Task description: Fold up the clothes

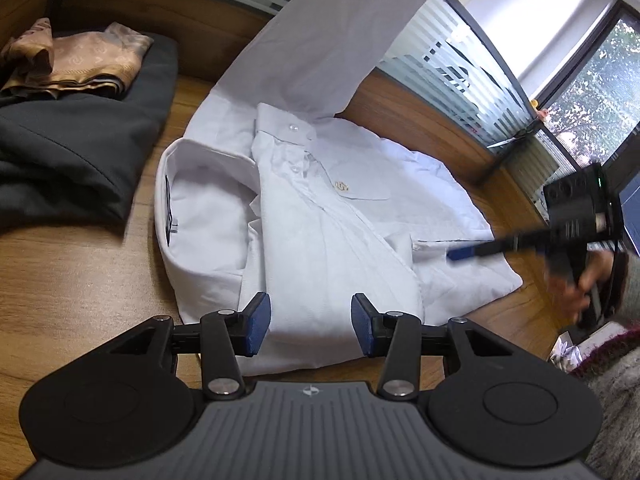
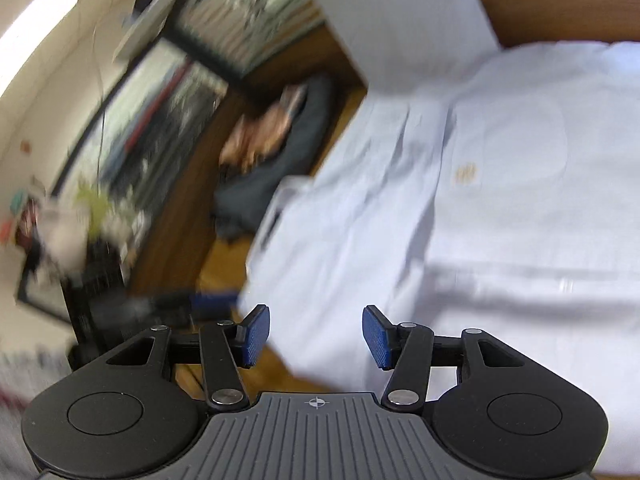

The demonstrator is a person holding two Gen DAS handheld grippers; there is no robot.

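White cotton dress shirt (image 1: pixel 320 216) lies partly folded on the wooden tabletop (image 1: pixel 72 288), collar toward the dark folded garment (image 1: pixel 68 152), one sleeve (image 1: pixel 332 40) draped up the glass partition behind. My left gripper (image 1: pixel 311 330) hovers at the shirt's near hem, blue pads spread wide, holding nothing. My right gripper (image 2: pixel 316 338) hangs over the shirt's edge, also wide and empty; its view is blurred. A bronze patterned cloth (image 1: pixel 76 58) rests on the dark garment.
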